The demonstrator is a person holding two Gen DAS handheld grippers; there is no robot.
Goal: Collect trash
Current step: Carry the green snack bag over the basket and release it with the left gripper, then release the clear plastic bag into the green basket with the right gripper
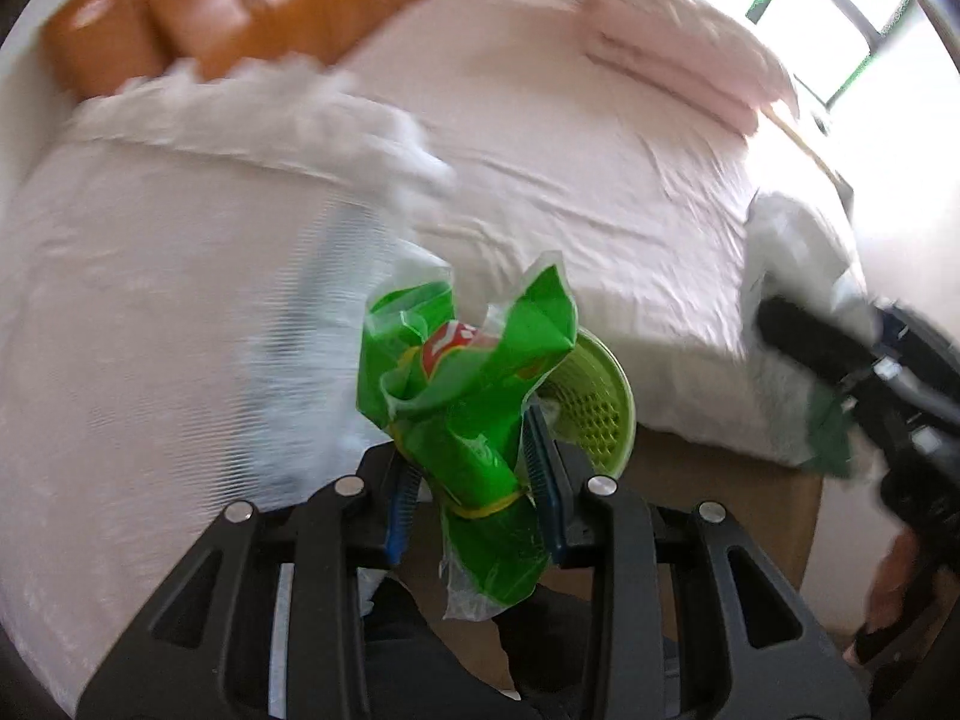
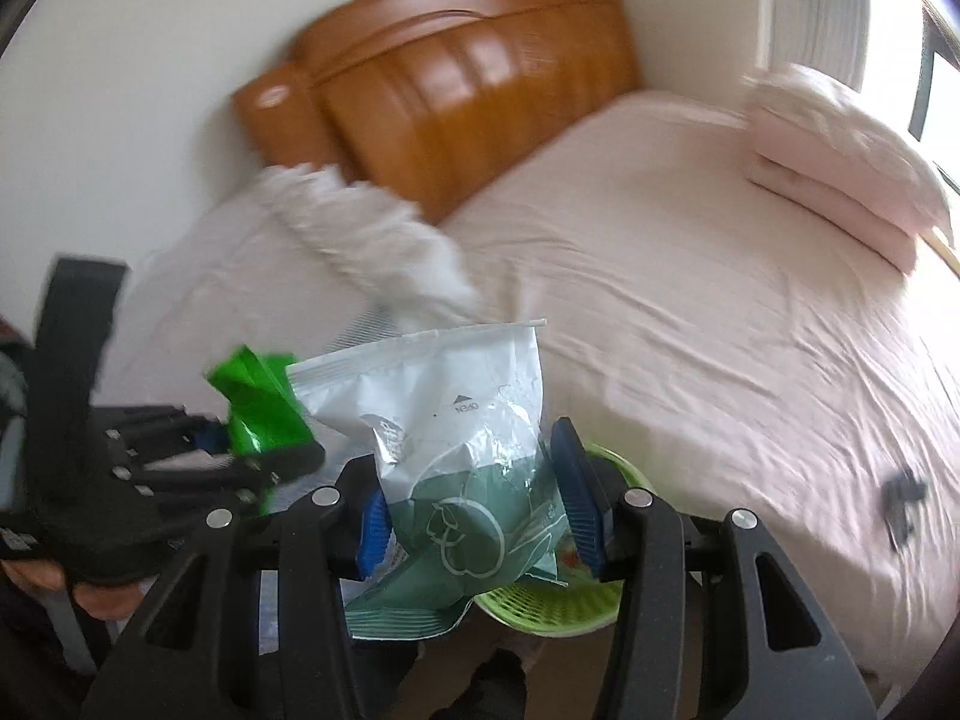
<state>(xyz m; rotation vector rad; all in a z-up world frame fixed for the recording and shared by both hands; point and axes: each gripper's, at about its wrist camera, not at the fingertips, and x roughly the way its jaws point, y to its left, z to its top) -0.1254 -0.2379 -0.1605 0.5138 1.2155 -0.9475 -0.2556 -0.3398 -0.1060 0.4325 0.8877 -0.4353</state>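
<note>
My left gripper [image 1: 474,480] is shut on a crumpled bright green snack bag [image 1: 468,396] and holds it up in front of the bed. My right gripper [image 2: 474,510] is shut on a white and dark green snack bag [image 2: 462,480]. A light green mesh waste basket [image 1: 594,414] stands on the floor by the bed, just behind and below both bags; it also shows in the right wrist view [image 2: 540,606]. The left gripper and its green bag [image 2: 258,402] show at the left of the right wrist view. The right gripper [image 1: 840,360] shows at the right of the left wrist view.
A bed with a pale pink sheet [image 2: 690,300] fills both views, with an orange-brown headboard [image 2: 456,96]. A folded pink quilt [image 2: 840,162] lies at its far right. A crumpled white cloth [image 2: 384,234] lies near the headboard. A small dark object [image 2: 900,498] lies on the sheet.
</note>
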